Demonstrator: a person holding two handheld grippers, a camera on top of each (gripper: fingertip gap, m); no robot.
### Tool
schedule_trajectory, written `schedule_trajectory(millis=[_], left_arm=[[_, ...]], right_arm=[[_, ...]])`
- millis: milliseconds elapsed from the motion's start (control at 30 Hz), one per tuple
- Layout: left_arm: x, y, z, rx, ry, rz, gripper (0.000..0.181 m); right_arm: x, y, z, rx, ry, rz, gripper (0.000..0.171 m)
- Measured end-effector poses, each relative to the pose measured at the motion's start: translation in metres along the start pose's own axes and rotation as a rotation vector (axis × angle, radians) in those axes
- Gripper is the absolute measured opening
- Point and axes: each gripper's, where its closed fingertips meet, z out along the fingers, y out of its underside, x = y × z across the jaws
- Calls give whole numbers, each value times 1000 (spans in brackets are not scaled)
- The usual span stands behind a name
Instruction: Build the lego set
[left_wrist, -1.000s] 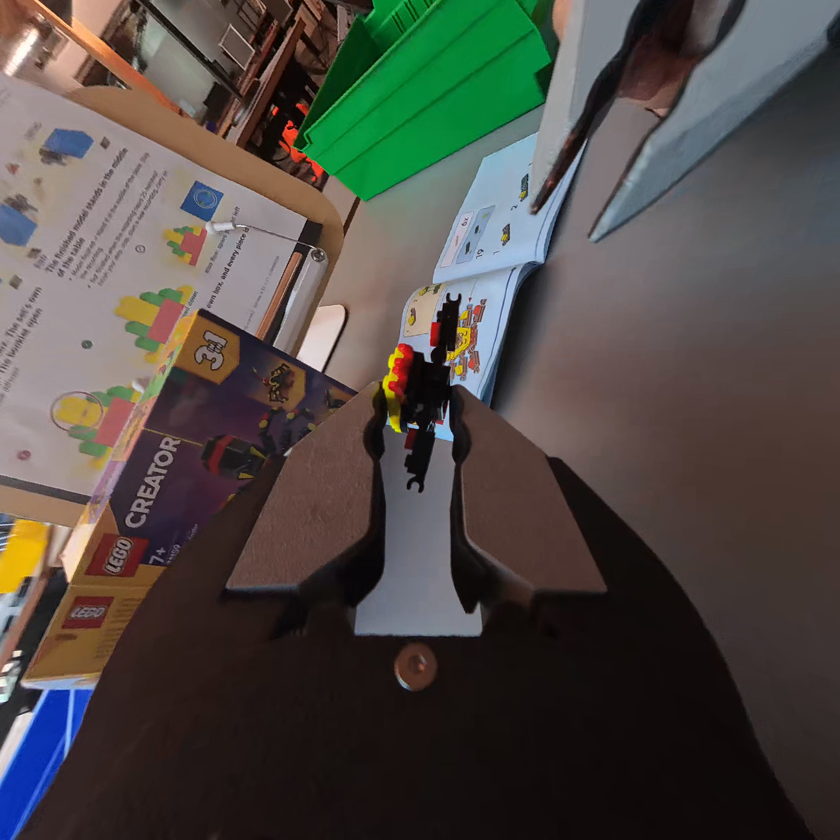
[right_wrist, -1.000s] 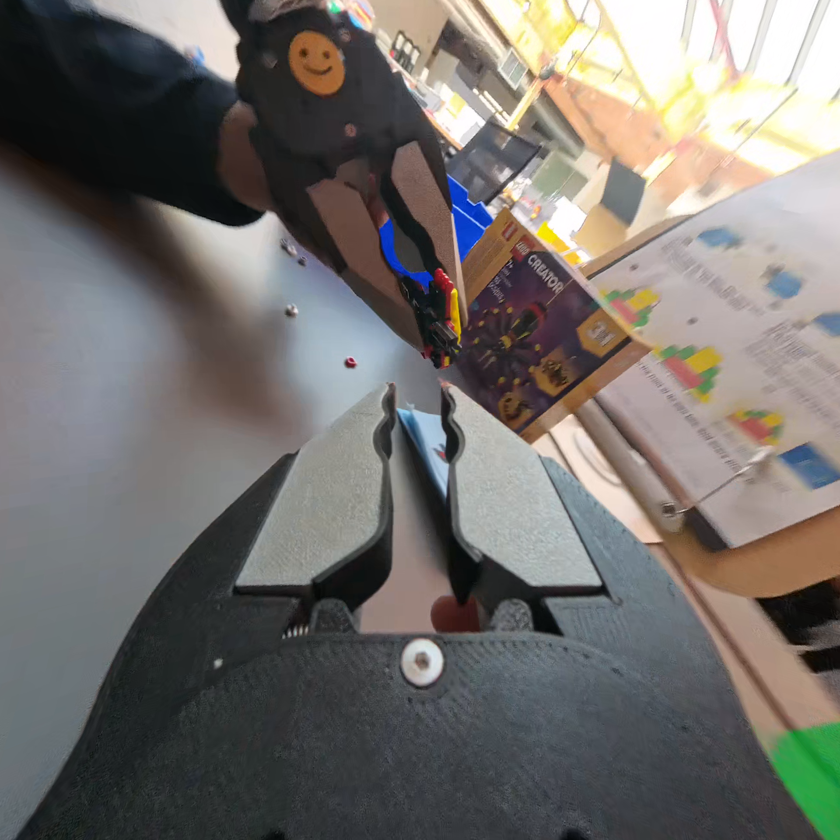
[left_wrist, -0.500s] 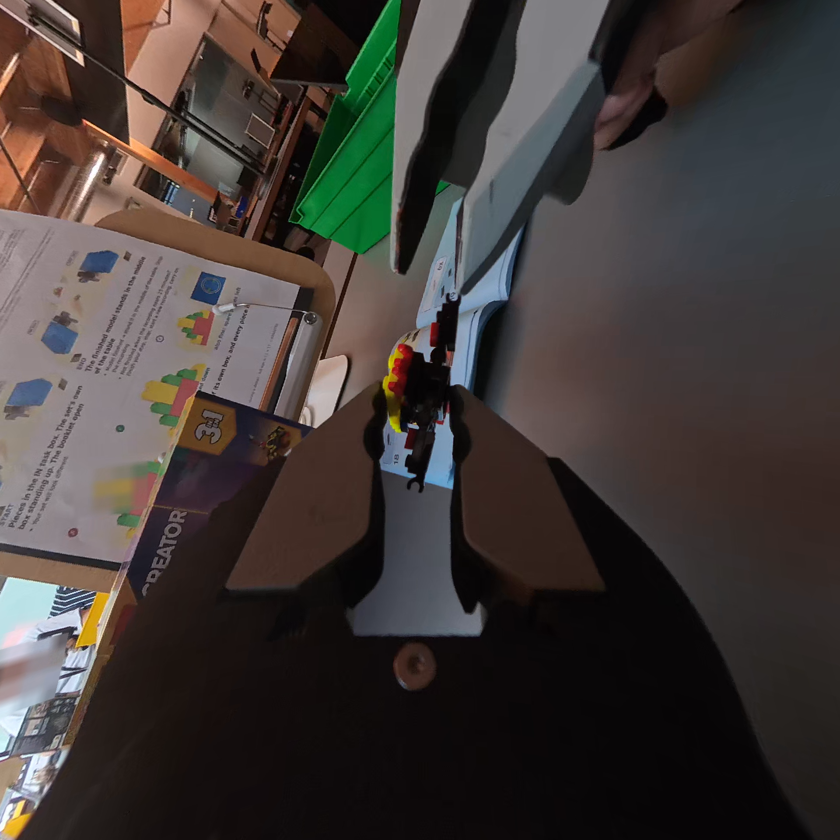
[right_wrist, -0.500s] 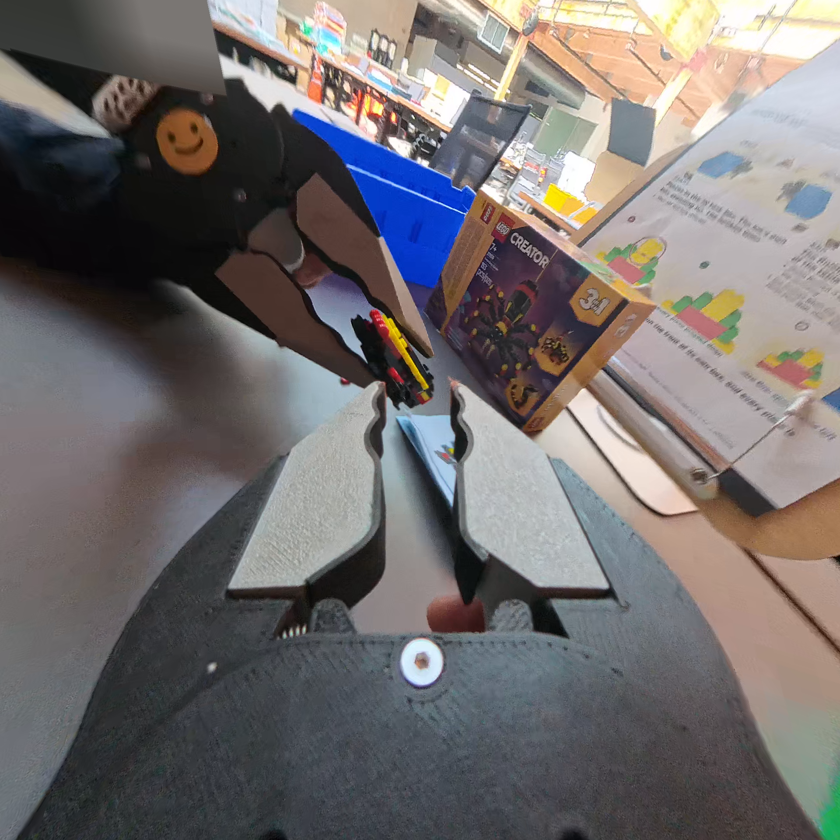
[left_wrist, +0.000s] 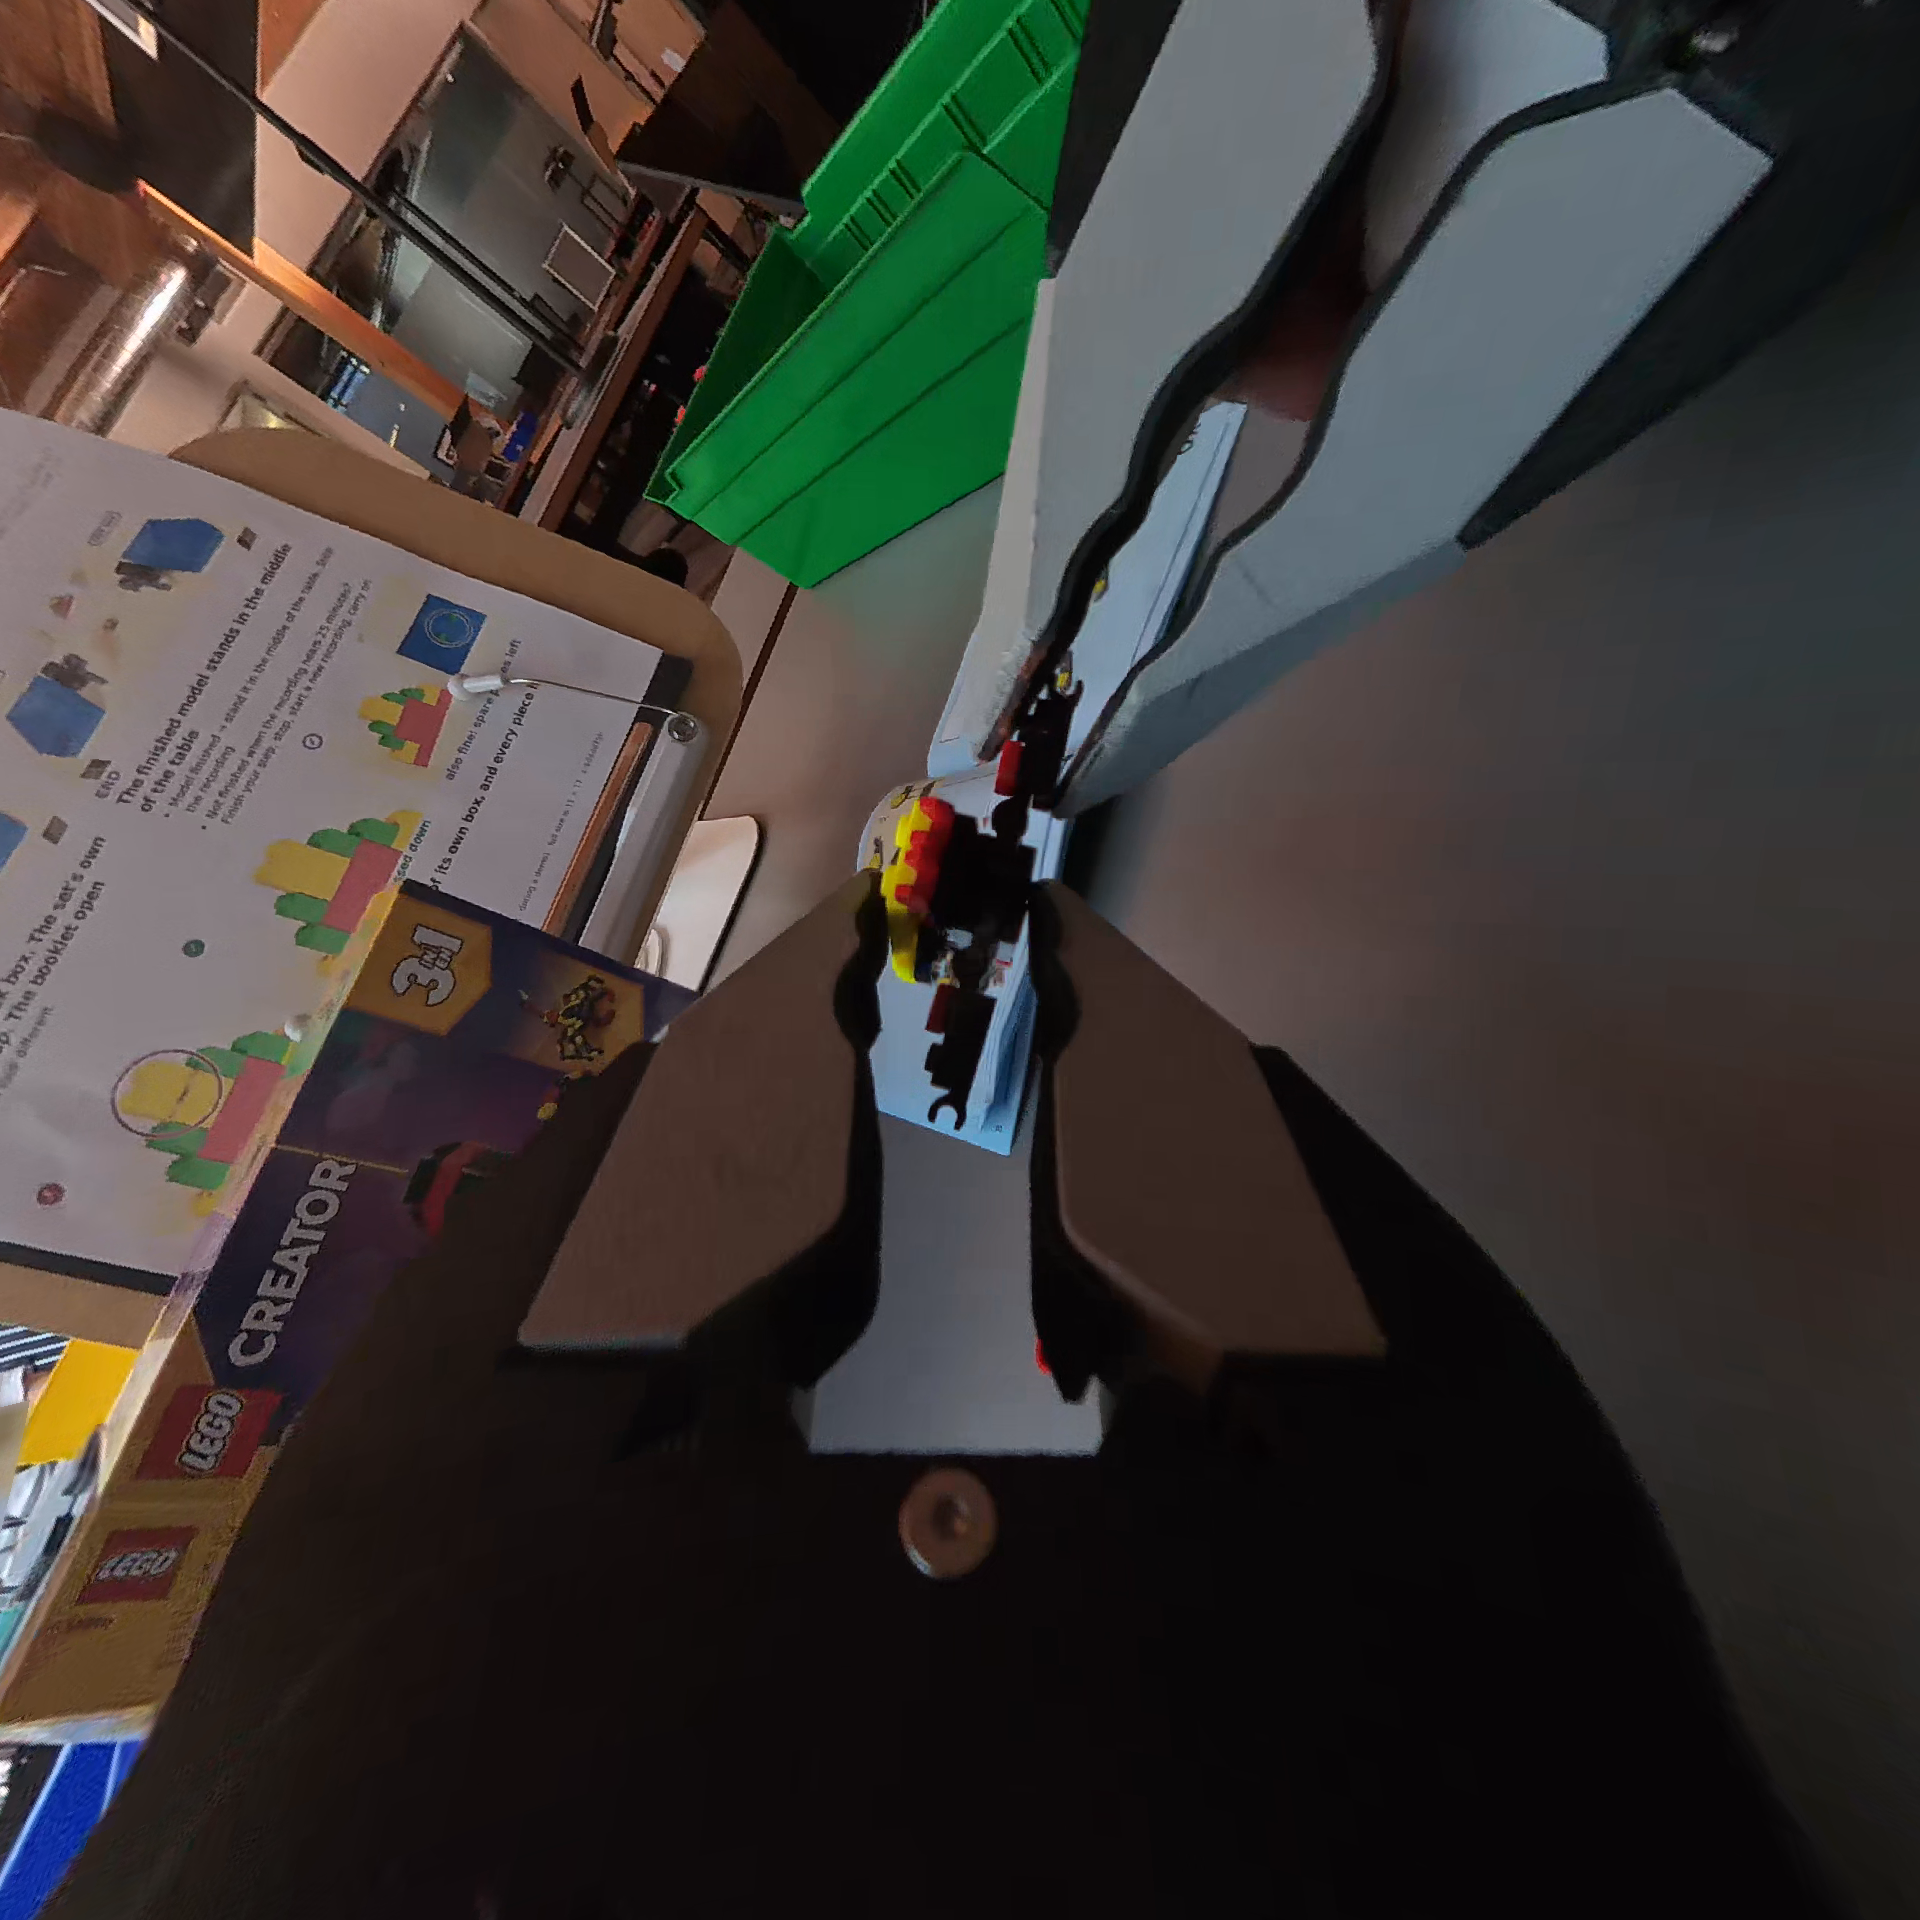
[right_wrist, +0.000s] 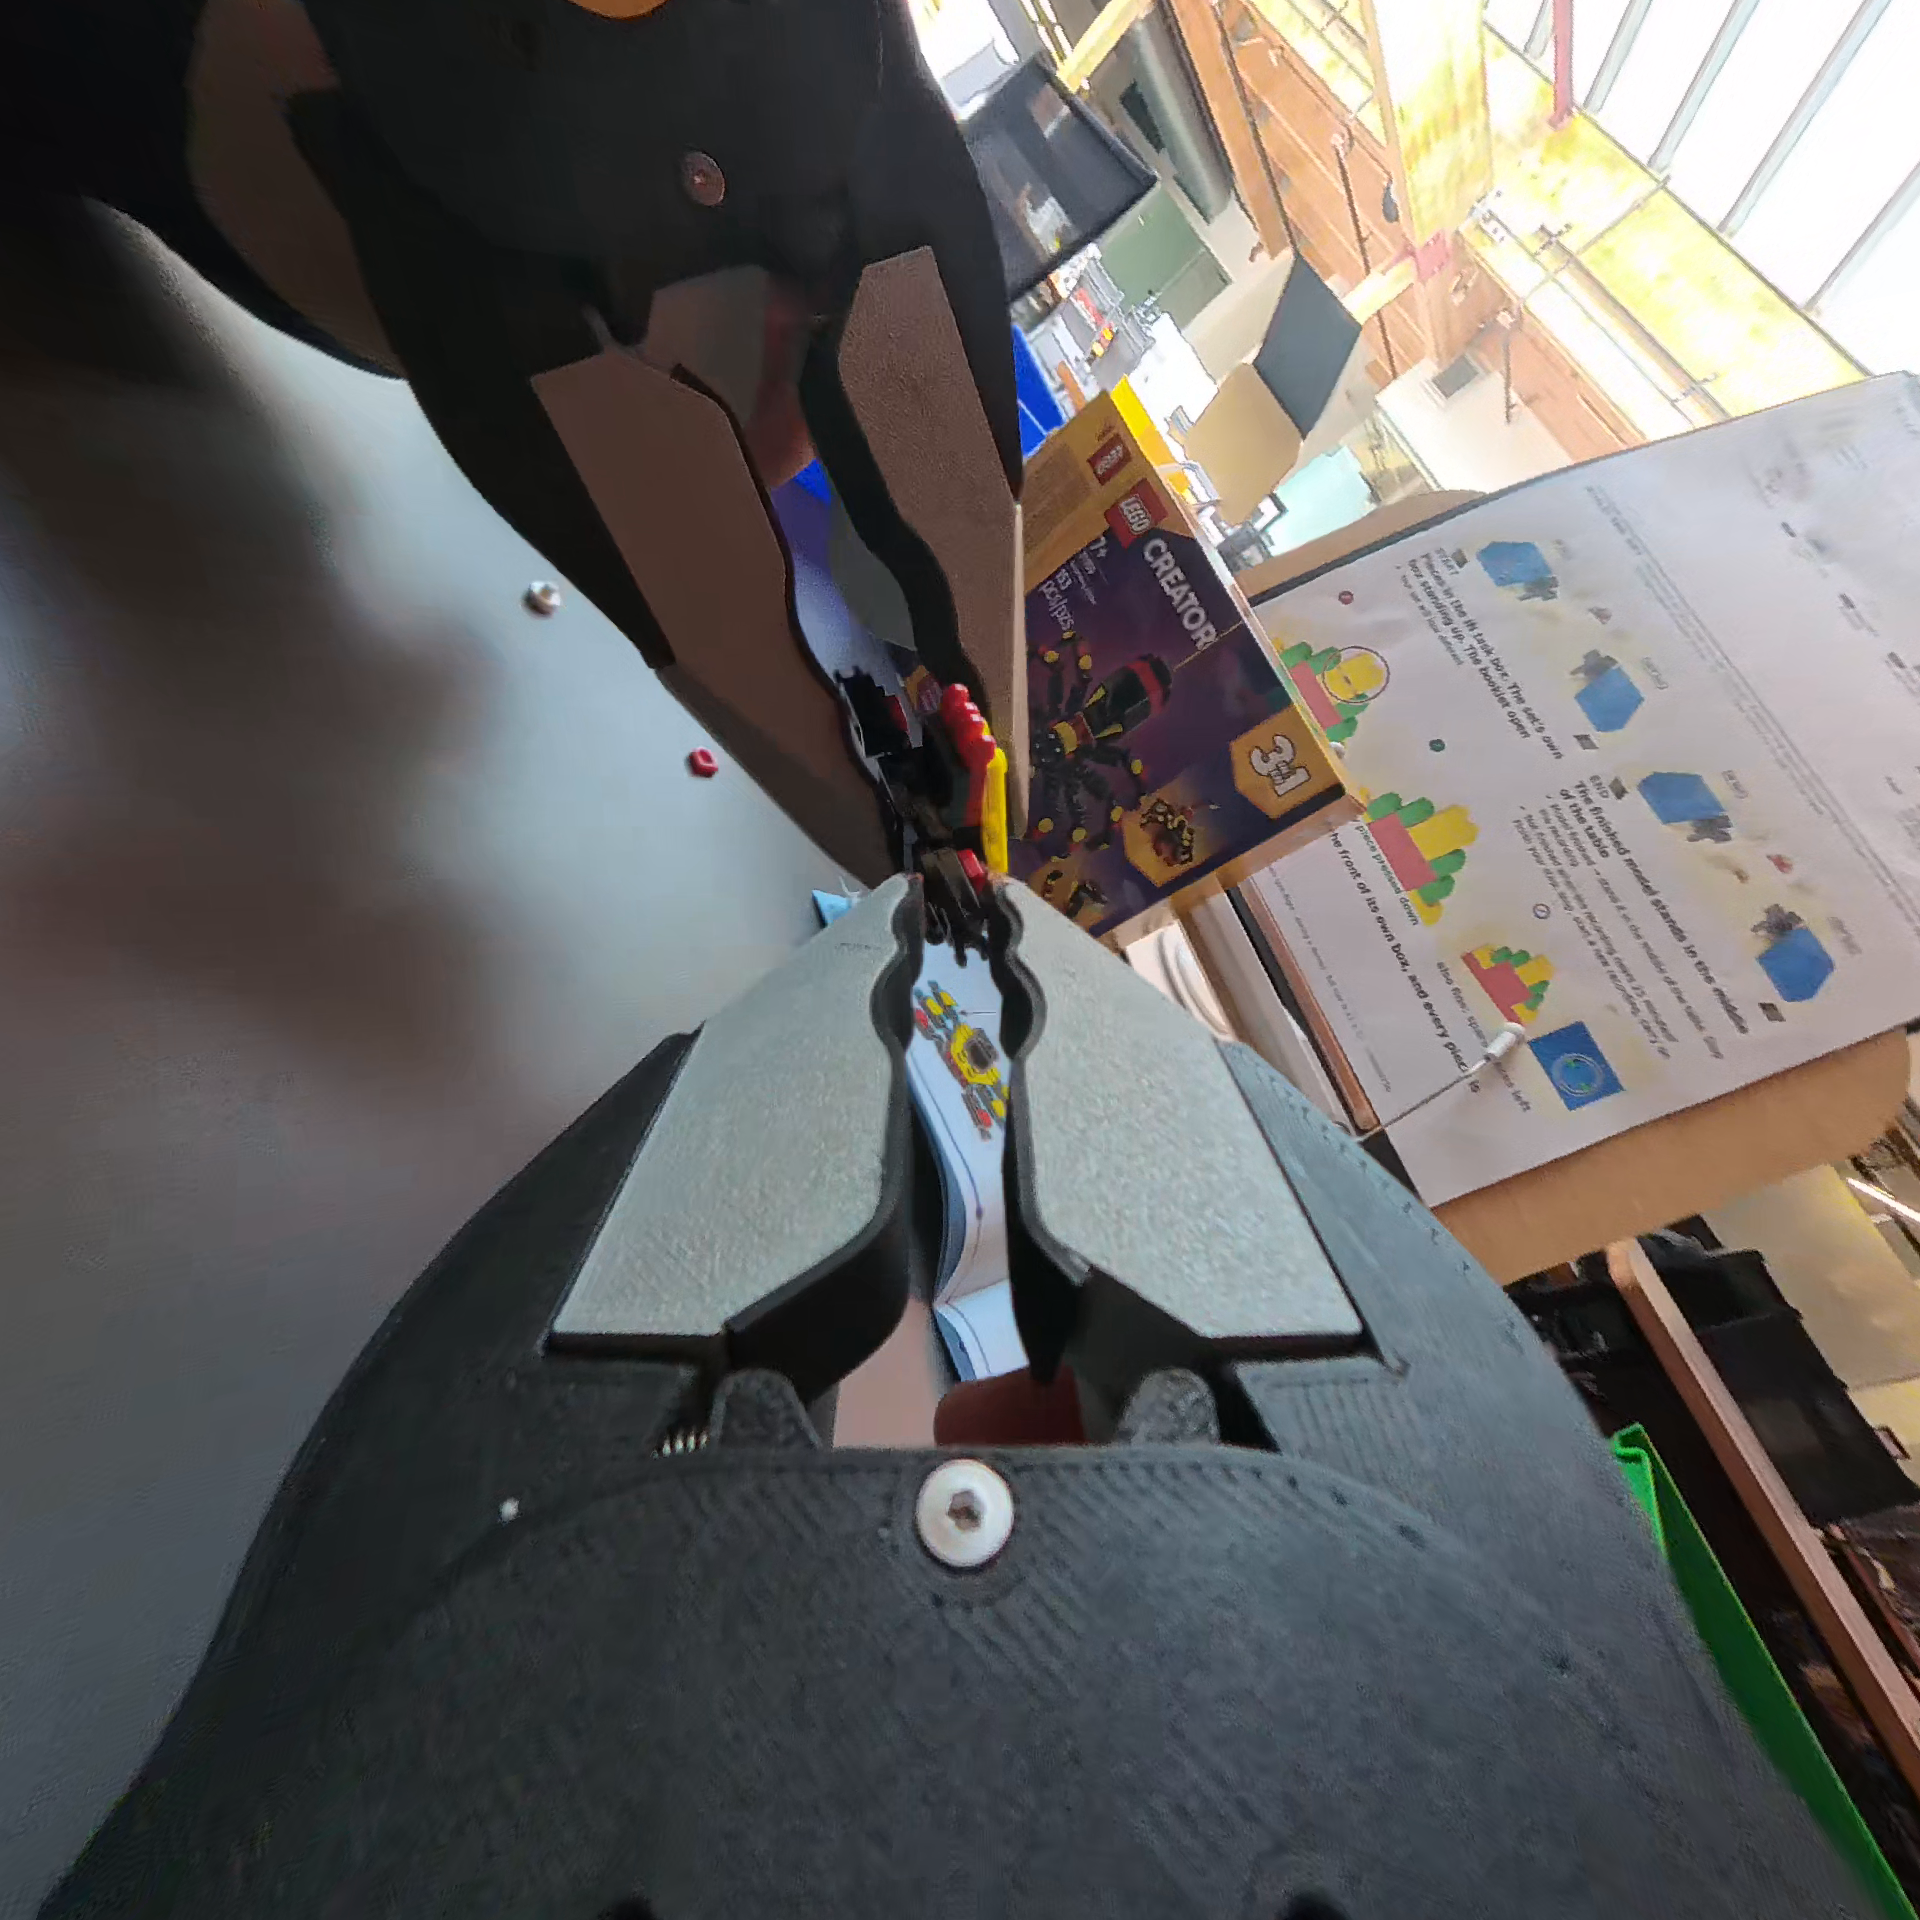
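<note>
both tongs (left_wrist: 954, 914) (right_wrist: 956, 902) grip lego model (left_wrist: 961, 883)

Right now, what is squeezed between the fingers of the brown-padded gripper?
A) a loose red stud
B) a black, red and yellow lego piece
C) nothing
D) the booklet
B: the left gripper is clamped on the small lego assembly, above the open booklet.

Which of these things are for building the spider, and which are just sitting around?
For the job:
- lego model, in the left gripper
- right gripper, fingers on the model's end
- instruction booklet
- lego box
- small red piece

Lying about:
- green bins
- clipboard sheet
</note>
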Motion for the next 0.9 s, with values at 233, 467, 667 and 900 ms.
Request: schedule_trajectory(millis=[233, 467, 667, 900], left_arm=[[-9, 0, 0, -12, -36, -78, 24], [-9, 1, -1, -22, -39, -78, 24], [-10, 0, -3, -16, -53, -38, 24], [-9, -2, -4, -3, -55, -16, 24]], right_arm=[[5, -5, 2, -20, 81, 31, 7], [3, -5, 2, -18, 81, 1, 12], [9, -4, -2, -6, 87, 4, 14], [4, -8, -5, 16, 74, -47, 7]])
